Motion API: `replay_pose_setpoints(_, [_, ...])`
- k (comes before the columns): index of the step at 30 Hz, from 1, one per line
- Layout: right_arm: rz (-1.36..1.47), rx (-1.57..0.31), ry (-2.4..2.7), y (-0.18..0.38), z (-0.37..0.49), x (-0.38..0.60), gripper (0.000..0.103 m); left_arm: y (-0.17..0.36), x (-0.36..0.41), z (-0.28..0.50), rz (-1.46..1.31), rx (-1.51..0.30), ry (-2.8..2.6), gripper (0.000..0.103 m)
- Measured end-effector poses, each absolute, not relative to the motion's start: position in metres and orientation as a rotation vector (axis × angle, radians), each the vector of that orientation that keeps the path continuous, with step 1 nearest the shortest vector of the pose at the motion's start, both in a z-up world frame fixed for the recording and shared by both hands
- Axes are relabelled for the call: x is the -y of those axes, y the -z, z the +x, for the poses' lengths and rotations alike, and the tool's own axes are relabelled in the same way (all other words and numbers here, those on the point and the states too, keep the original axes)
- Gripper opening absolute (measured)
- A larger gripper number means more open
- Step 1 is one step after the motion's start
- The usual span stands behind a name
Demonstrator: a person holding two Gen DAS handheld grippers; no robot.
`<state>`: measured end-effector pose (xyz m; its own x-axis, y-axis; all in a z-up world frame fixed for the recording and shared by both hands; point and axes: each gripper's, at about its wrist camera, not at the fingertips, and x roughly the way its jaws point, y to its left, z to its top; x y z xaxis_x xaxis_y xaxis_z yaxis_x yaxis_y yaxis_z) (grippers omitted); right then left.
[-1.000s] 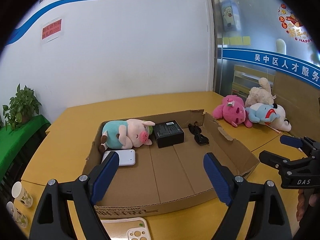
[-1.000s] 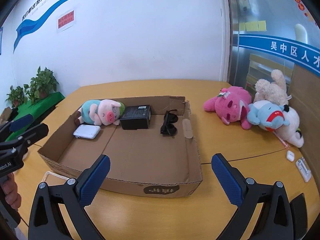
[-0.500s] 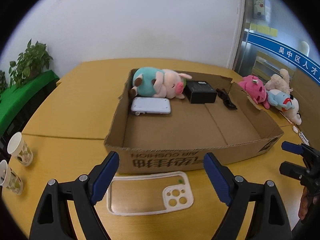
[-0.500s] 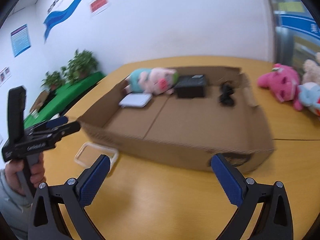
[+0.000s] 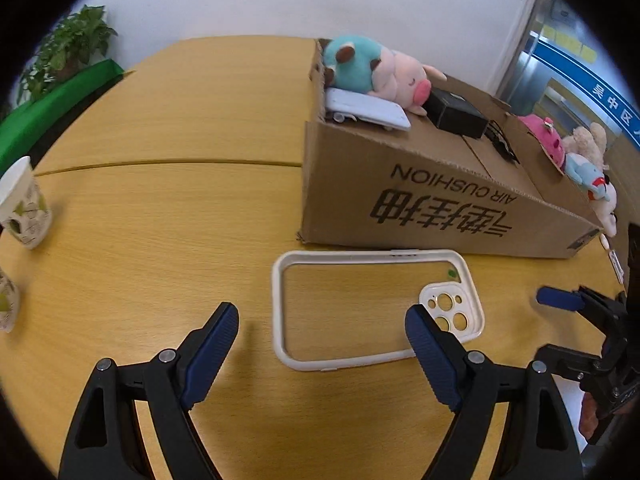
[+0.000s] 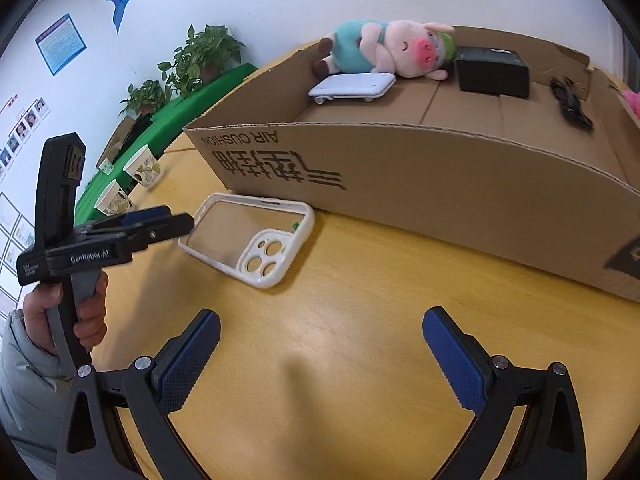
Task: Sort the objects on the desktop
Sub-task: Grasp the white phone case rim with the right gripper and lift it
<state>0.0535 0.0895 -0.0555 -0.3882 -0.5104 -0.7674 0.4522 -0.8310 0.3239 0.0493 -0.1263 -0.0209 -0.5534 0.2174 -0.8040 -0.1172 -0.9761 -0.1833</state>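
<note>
A white-rimmed clear phone case (image 5: 376,308) lies flat on the yellow table just in front of a shallow cardboard box (image 5: 440,208); it also shows in the right wrist view (image 6: 250,238). My left gripper (image 5: 322,334) is open and empty, hovering just short of the case. My right gripper (image 6: 320,344) is open and empty over bare table to the case's right. The box (image 6: 440,172) holds a plush pig (image 6: 384,50), a white device (image 6: 352,86), a black box (image 6: 492,72) and black sunglasses (image 6: 570,102).
Paper cups (image 5: 24,208) stand at the table's left edge, also seen in the right wrist view (image 6: 142,166). Pink and other plush toys (image 5: 568,152) lie beyond the box's right end. Green plants (image 6: 200,56) stand by the wall.
Both grippers have dropped and tilted down toward the table. The left one has closed in on the phone case; the right one has swung left toward it. Both stay open.
</note>
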Motion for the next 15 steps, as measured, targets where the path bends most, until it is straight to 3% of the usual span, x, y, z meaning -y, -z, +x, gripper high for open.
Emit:
replay_pose_setpoints(4, [1.227, 0.065, 2.219, 0.055, 0.043, -0.067, 0.103, 0.03, 0.128, 0.036, -1.405, 0.193, -2.584, 0.078])
replay_pose_setpoints(7, [1.212, 0.056, 2.23, 0.056, 0.034, -0.052, 0.098, 0.032, 0.135, 0.03, -1.411, 0.246, -2.592, 0.062])
replay_pose_setpoints(9, [1.229, 0.019, 2.239, 0.061, 0.027, -0.043, 0.073, 0.032, 0.135, 0.031, -1.418, 0.232, -2.612, 0.044])
replay_pose_setpoints(10, [1.245, 0.005, 2.23, 0.064, 0.025, -0.04, 0.066, 0.032, 0.133, 0.032, -1.427, 0.215, -2.617, 0.041])
replay_pose_setpoints(12, [1.232, -0.029, 2.235, 0.067, 0.026, -0.037, 0.056, 0.032, 0.127, 0.036, -1.438, 0.164, -2.619, 0.025])
replay_pose_setpoints(15, [1.222, -0.122, 2.242, 0.067, 0.03, -0.032, 0.041, 0.033, 0.124, 0.042, -1.449, 0.149, -2.658, 0.018])
